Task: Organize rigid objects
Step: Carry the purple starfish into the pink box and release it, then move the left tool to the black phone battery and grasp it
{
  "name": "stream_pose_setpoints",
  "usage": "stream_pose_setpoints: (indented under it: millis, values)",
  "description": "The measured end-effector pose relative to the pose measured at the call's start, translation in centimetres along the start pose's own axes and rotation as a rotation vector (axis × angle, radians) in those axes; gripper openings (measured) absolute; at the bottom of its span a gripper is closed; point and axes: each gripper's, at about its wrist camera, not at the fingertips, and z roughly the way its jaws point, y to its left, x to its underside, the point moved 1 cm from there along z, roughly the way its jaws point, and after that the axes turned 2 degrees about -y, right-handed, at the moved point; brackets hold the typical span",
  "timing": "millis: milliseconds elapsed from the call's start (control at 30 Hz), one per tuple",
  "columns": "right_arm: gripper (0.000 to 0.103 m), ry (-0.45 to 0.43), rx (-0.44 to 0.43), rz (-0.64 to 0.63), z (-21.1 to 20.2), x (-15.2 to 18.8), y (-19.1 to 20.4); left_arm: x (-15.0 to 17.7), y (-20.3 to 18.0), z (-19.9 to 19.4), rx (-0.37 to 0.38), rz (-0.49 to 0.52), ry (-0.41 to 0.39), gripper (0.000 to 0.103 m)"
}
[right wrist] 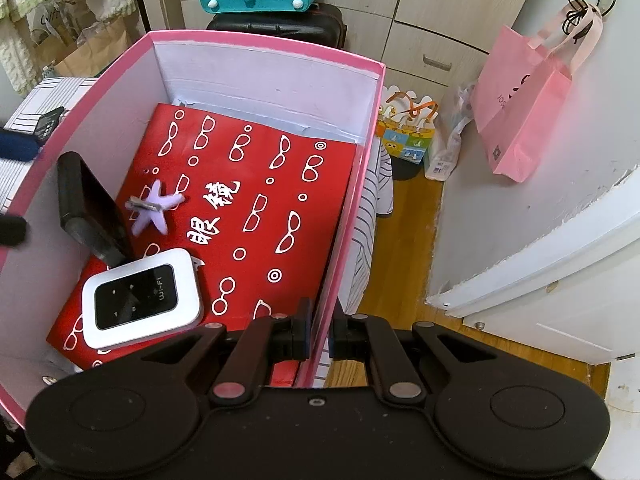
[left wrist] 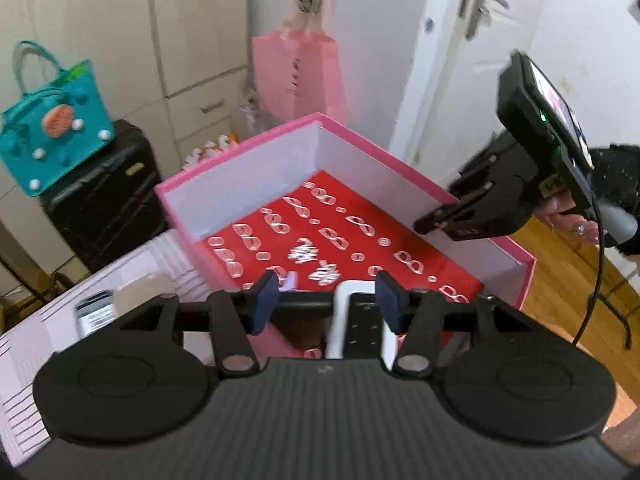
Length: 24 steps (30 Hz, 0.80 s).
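A pink box (right wrist: 256, 46) with white inner walls holds a red sheet (right wrist: 256, 184) printed with white glasses. On the sheet lie a white pocket Wi-Fi device (right wrist: 140, 300) and a purple star clip (right wrist: 154, 210). A black slab (right wrist: 86, 208) leans on the left wall. My right gripper (right wrist: 320, 334) is shut on the box's right wall; the left wrist view shows it there too (left wrist: 436, 220). My left gripper (left wrist: 326, 300) hangs open over the box's near corner. The Wi-Fi device (left wrist: 360, 320) lies below its blue pads, which do not press on it.
The box stands on a striped cloth (left wrist: 36, 344) that also bears a small black-and-white gadget (left wrist: 94, 312). A teal bag (left wrist: 52, 124) sits on a black case (left wrist: 100, 200). A pink paper bag (right wrist: 524, 108) hangs by the door. Wooden floor (right wrist: 404, 248) lies right of the box.
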Motion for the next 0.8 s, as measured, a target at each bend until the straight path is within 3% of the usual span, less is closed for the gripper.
stream_pose_setpoints:
  millis: [133, 200, 367, 433, 533, 667, 733, 800]
  values:
    - [0.011, -0.006, -0.007, 0.005, 0.0, 0.0, -0.2, 1.6, 2.3, -3.4, -0.096, -0.014, -0.092, 0.076]
    - [0.011, -0.006, -0.005, 0.004, 0.1, -0.1, -0.1, 2.6, 3.5, -4.9, -0.152, -0.021, -0.133, 0.09]
    - [0.011, 0.005, 0.009, -0.007, 0.3, -0.4, 0.1, 5.4, 6.6, -7.3, -0.294, -0.093, -0.178, 0.103]
    - [0.011, 0.007, 0.014, -0.007, 0.3, -0.4, 0.2, 6.5, 8.3, -7.6, -0.339, -0.152, -0.177, 0.103]
    - [0.012, 0.007, 0.016, -0.004, 0.4, -0.4, 0.2, 7.9, 10.6, -6.8, -0.367, -0.209, -0.095, 0.103]
    - [0.012, 0.01, 0.018, 0.0, 0.4, -0.4, 0.2, 9.2, 12.8, -4.8, -0.356, -0.176, 0.042, 0.098]
    - [0.012, 0.013, 0.021, -0.002, 0.4, -0.5, 0.2, 10.0, 13.7, -3.9, -0.353, -0.176, 0.086, 0.089]
    - [0.012, 0.015, 0.022, -0.005, 0.4, -0.5, 0.3, 10.4, 14.9, -3.0, -0.354, -0.206, 0.124, 0.073]
